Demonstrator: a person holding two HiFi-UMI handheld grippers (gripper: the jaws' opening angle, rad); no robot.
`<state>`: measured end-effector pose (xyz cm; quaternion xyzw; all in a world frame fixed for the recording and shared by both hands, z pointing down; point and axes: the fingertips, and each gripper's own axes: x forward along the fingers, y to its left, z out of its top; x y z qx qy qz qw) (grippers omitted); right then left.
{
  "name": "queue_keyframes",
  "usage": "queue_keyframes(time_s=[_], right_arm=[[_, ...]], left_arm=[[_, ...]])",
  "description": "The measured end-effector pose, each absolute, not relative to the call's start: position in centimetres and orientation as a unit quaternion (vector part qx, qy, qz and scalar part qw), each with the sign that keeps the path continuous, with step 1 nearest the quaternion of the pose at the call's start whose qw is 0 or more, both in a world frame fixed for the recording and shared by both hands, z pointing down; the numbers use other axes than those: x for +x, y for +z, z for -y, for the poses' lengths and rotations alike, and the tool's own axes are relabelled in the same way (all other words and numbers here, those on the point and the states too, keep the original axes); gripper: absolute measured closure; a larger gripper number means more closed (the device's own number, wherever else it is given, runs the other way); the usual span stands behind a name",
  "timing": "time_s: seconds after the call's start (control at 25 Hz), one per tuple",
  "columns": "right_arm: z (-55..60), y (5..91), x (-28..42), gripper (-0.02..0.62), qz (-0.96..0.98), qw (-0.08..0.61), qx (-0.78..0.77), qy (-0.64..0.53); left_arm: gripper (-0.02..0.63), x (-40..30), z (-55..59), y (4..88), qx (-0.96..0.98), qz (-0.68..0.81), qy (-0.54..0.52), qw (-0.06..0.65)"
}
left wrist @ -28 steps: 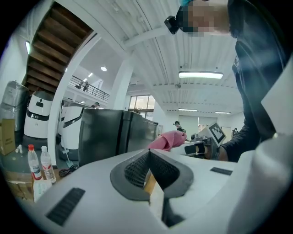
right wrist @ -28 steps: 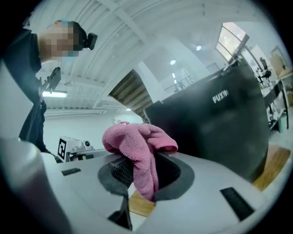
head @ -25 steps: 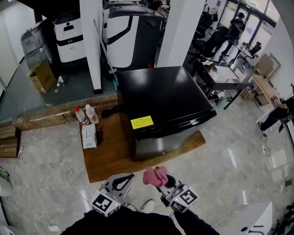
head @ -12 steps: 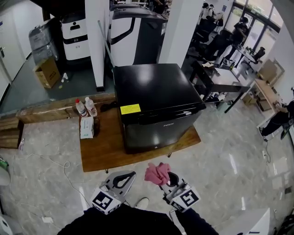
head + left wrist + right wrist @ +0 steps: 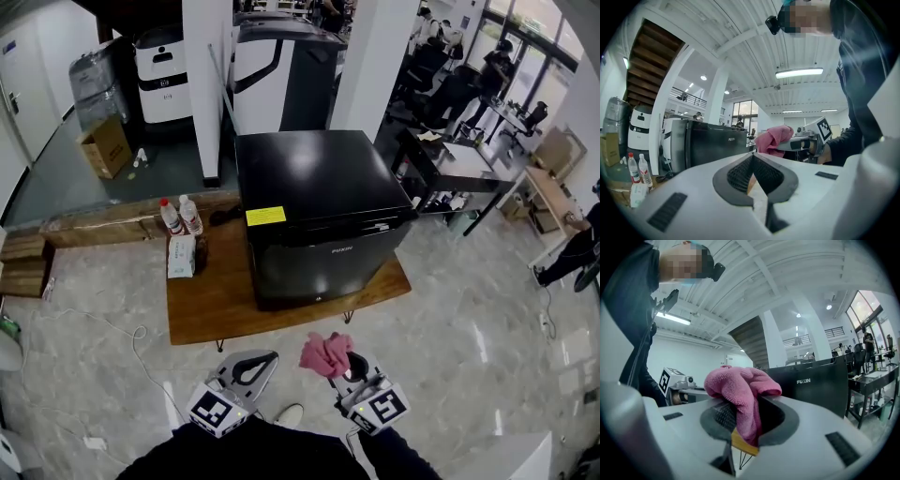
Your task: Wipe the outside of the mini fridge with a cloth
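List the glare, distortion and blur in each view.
Head view: fisheye bows the pillars; pale glare sits on the mini fridge top. Left gripper view: black round vignette, bright ceiling lamp. Right gripper view: same vignette; the pink cloth in the right tool is sharp, the windows washed out.

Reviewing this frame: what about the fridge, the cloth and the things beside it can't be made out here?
- Mini fridge: its back and left side are hidden by its own body in the head view.
- Yellow sticker: the print is too small to read in the head view.
- Pink cloth: its lower end is hidden between the right gripper's jaws.
- Bottles: the labels are too small to read in the head view.
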<state>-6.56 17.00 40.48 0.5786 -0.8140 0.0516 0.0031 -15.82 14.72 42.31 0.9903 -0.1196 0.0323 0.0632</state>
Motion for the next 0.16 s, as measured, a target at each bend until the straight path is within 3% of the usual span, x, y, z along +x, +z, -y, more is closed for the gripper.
queue_keyframes(time_s=[0.16], right_arm=[[-17.58,40.85,-6.52,0.503,0.819,0.007,0.572,0.045]], left_arm=[[0.600,-15.78,-15.46,42.77,0.990,0.126,0.035,0.061]])
